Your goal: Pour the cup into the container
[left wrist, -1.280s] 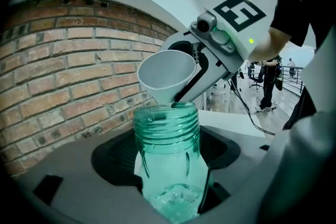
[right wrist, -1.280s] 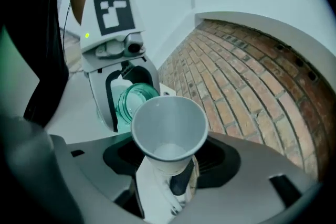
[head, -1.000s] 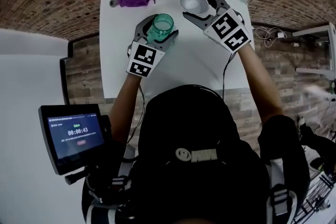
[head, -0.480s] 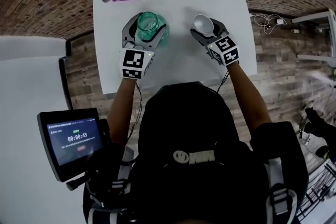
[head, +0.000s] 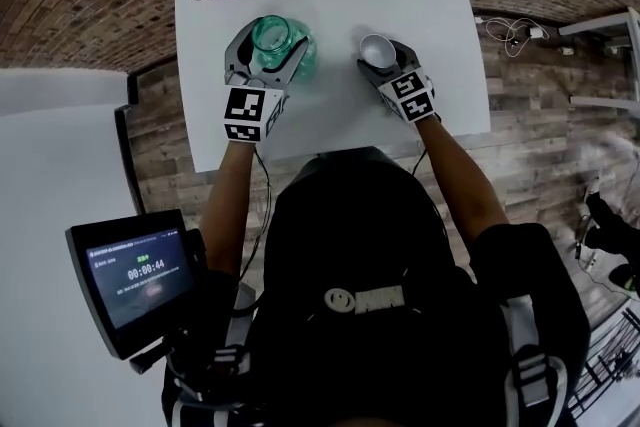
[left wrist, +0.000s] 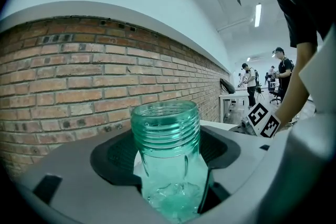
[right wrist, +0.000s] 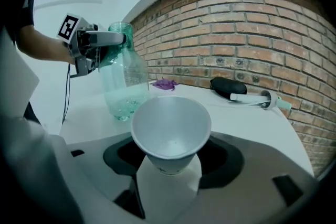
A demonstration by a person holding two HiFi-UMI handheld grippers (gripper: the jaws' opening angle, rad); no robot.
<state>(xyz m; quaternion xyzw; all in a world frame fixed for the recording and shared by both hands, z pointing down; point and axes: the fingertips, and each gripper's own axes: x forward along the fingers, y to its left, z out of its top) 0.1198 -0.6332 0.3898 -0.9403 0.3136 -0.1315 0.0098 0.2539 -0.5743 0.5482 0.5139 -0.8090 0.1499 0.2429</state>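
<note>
We grip the empty-looking cup [right wrist: 170, 131] upright in our right claw [head: 382, 57], just right of the jar [left wrist: 167, 134] clamped by our left claw [head: 266, 53] on the tabletop [head: 330, 5], so pouring seems done; setting down remains.

Head view: dim, dark vignette at corners; fisheye bows the table [head: 330, 35] edges. Screen [head: 135, 277] glows, small text soft. Left gripper view: brighter, strip light [left wrist: 257, 14] on ceiling upper rt; jar [left wrist: 167, 134] sharp, small glints on threads; people [left wrist: 251, 81] in bkgd soft. Right gripper view: even light, cup [right wrist: 170, 126] pale w/ faint shadow inside; brick wall [right wrist: 247, 34] curved; black rim round both gripper views.
</note>
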